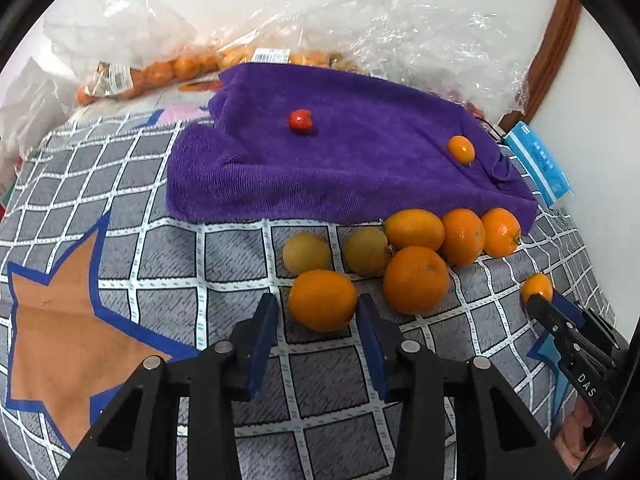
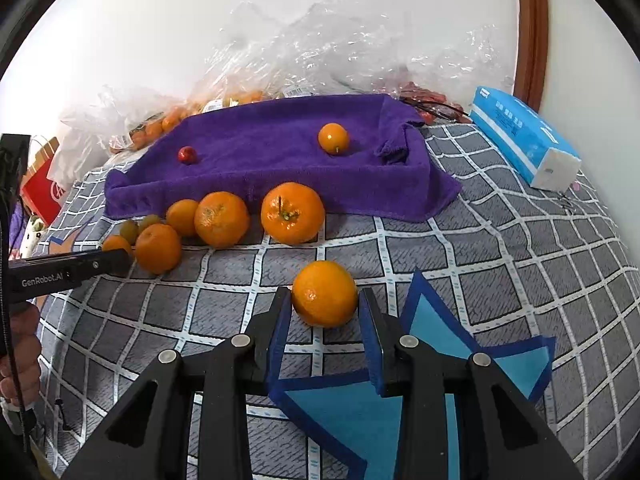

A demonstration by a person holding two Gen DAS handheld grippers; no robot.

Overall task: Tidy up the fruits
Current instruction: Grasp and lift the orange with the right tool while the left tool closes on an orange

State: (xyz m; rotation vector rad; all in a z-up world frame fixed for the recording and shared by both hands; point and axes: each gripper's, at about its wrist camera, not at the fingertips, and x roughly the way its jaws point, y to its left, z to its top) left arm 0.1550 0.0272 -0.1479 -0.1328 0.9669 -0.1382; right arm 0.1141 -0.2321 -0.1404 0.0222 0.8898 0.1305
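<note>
**Bright, even light; heavy fisheye at the rims**

Both wrist views come through bright for me, lit softly from above, with the white wall (image 2: 200, 40) nearly washed out. Shadows are short and faint under the oranges (image 1: 416, 280). The clear plastic bags (image 1: 420, 28) throw scattered glare. Small highlights sit on the glossy fruit skins. Focus is crisp mid-frame; I see slight softness toward the edges. The checked bedspread (image 2: 500, 240) bows strongly outward, and black corners ring each circular picture.
</note>
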